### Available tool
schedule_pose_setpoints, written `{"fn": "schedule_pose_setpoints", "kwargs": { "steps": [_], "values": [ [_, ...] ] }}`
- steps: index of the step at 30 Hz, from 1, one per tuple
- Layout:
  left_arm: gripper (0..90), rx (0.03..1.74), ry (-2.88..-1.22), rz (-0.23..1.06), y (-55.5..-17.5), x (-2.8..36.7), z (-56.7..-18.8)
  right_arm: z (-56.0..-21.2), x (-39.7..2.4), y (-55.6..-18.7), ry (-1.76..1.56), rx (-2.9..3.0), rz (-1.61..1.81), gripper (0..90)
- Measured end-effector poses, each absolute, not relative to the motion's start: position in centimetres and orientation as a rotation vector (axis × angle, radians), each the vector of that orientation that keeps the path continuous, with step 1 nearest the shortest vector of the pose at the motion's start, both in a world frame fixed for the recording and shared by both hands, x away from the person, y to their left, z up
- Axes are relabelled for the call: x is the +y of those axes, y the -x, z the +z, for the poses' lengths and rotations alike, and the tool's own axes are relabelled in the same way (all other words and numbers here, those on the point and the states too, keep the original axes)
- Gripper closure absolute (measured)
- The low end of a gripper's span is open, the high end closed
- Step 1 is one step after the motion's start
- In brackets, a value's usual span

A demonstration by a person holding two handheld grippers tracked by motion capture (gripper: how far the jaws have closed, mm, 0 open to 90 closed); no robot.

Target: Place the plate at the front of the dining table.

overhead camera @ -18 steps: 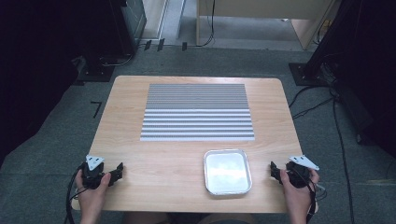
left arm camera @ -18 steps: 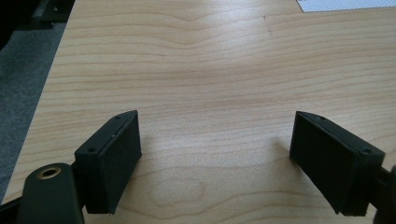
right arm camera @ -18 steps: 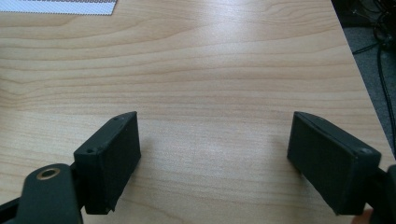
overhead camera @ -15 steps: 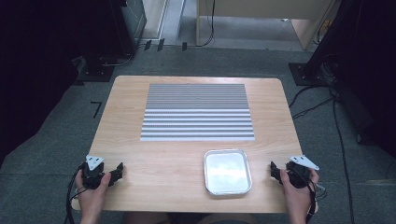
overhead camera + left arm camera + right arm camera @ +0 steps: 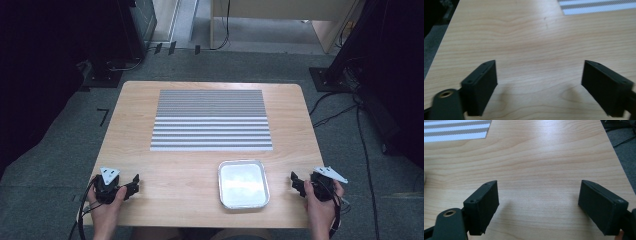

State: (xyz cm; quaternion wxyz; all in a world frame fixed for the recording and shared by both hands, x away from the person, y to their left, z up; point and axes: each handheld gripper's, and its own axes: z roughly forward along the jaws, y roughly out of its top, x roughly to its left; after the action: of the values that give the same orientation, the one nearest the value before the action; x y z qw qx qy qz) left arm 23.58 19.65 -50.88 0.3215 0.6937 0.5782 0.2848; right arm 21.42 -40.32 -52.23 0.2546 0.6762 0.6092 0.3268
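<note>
No legible brand, label or writing anywhere. Foil tray (image 5: 243, 184) sits at 5 o'clock on worktop (image 5: 190, 170), below striped mat (image 5: 212, 120). Left hand-held gripper (image 5: 134, 182) at 7 o'clock and right hand-held gripper (image 5: 295, 181), just right of tray: jaws wide apart, holding nothing.

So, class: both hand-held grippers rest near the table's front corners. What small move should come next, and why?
Probably slide the right hand-held gripper toward the metal tray. Its jaws stand wide open with nothing between them, the tray lies apart from it, just to its left, and the left hand-held gripper is farther off.
</note>
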Motion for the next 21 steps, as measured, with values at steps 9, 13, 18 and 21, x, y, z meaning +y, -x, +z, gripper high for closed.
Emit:
{"fn": "schedule_pose_setpoints", "kwargs": {
  "steps": [9,13,18,21],
  "values": [
    [11.6,1.468,-1.819,0.661,-23.2,17.2,-50.3,-50.0,-40.0,-20.8,-1.827,1.614,0.975,16.7],
    [11.6,1.451,-1.830,0.640,-23.3,16.1,-50.3,-49.3,-39.5,-20.6,-1.800,1.621,0.948,16.7],
    [11.6,1.435,-1.846,0.627,-23.2,14.5,-50.4,-49.1,-39.1,-20.6,-1.795,1.633,0.967,16.4],
    [11.6,1.421,-1.854,0.621,-23.2,13.4,-50.5,-49.2,-38.6,-20.6,-1.800,1.645,0.976,16.1]
  ]
}}
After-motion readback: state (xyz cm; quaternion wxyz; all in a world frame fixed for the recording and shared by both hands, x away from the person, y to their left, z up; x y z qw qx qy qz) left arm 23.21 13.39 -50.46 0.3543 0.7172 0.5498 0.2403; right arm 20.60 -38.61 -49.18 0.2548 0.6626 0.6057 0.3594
